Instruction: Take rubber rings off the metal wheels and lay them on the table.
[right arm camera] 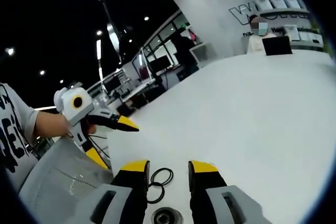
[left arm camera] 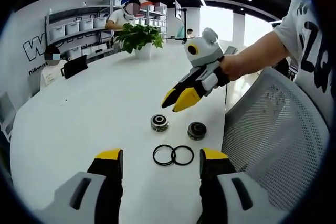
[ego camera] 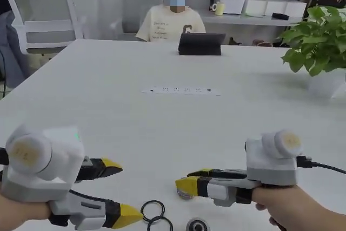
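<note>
**Inspector:** Currently, two rubber rings (left arm camera: 173,155) lie flat on the table (left arm camera: 94,103), touching each other and directly ahead of the left gripper (ego camera: 131,190). I judge that part of the job complete.

**Supervisor:** And the wheels?

**Inspector:** Two metal wheels stand just beyond the rings. The first wheel (left arm camera: 159,123) sits close beneath the tips of the right gripper (left arm camera: 174,104). The second wheel (left arm camera: 197,130) is just beside it, nearer the table edge. Both show dark bands, but they are too small for me to tell whether any rubber remains on them.

**Supervisor:** State of the tongs?

**Inspector:** The left gripper's jaws are spread wide and hold nothing. The right gripper's jaws stand at a narrow gap, also holding nothing, and are angled down toward the first wheel without touching it, as far as I can see.

**Supervisor:** Your assessment of progress?

**Inspector:** Partly done at the least. If the wheels carry further rings, the first wheel looks to be next, given the right gripper's position. Otherwise only a final check remains.
</note>
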`<act>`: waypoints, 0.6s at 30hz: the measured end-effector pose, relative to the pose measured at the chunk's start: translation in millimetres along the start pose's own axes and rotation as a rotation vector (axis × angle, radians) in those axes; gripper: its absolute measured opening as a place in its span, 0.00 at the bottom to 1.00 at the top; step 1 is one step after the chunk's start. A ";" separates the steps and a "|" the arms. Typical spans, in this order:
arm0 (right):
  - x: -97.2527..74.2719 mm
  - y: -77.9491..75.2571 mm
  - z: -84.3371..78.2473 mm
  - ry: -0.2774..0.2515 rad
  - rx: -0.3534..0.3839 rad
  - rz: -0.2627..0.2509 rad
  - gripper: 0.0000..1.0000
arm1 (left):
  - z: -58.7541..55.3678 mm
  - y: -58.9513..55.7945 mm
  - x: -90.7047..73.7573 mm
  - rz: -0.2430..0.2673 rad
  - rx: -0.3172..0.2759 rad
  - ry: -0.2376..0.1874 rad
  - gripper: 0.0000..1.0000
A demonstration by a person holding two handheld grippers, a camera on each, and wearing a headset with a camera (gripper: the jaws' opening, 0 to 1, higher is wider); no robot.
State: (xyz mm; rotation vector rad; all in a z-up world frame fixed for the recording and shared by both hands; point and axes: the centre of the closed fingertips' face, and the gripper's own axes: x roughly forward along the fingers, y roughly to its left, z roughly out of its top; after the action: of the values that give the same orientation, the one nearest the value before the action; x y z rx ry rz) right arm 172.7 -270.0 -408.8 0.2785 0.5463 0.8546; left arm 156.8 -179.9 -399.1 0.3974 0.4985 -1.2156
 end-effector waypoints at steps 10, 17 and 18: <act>-29.2 -2.8 11.2 -0.051 -0.102 -0.047 0.38 | 8.3 -4.2 -2.7 -0.001 -0.001 -0.018 0.57; -42.3 0.0 14.4 -0.064 -0.179 -0.071 0.47 | 16.4 -5.5 -6.5 0.008 0.000 -0.036 0.58; -43.7 1.5 14.2 -0.063 -0.190 -0.072 0.48 | 17.4 -5.5 -7.2 0.009 -0.002 -0.039 0.58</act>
State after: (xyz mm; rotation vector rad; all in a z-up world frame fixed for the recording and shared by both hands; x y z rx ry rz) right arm 156.5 -303.2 -381.4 0.1107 0.4103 0.8184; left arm 152.3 -185.3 -380.8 0.3730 0.4642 -1.2122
